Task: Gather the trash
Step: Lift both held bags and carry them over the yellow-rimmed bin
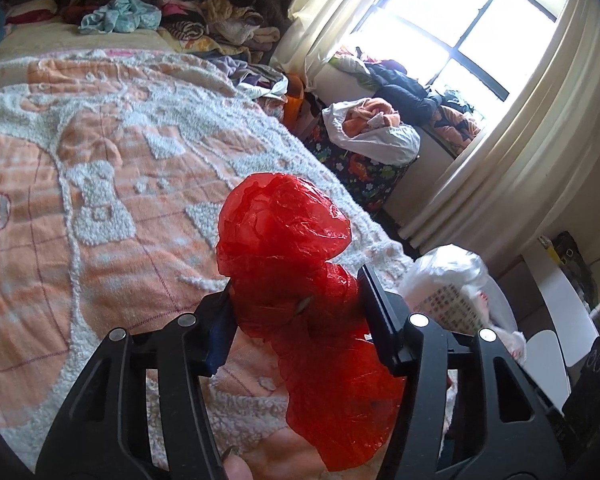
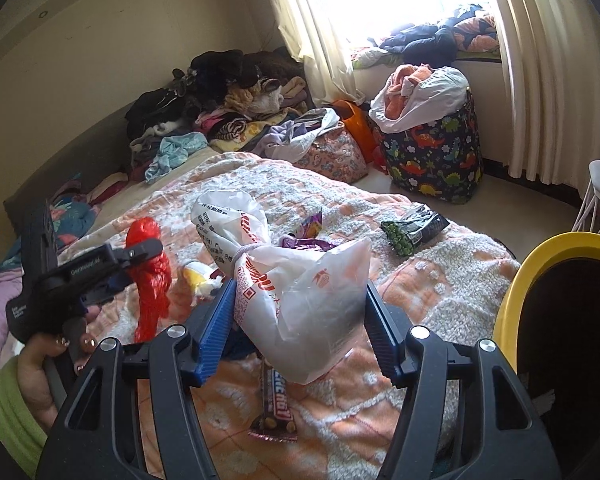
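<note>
Both tools grip half-wide: left tool [image 1: 296, 300] clamps a crumpled red plastic bag [image 1: 288, 232], right tool [image 2: 300, 312] a knotted white plastic bag [image 2: 300, 300] with orange print, illegible.

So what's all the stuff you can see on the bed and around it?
red bag: one, red, held up in the left tool over the blanket
white bag: one, white with orange print, in the right tool
candy bar: one, dark wrapper, on the blanket under the white bag
green packet: one, green and black, far side of the blanket
blanket: one, orange and white, covers the bed
bin: one, yellow rim, at the right edge
dinosaur basket: one, dark, on the floor by the window
clothes pile: one, mixed, behind the bed
left tool: black, shut on the red bag
right tool: black and blue, shut on the white bag
</note>
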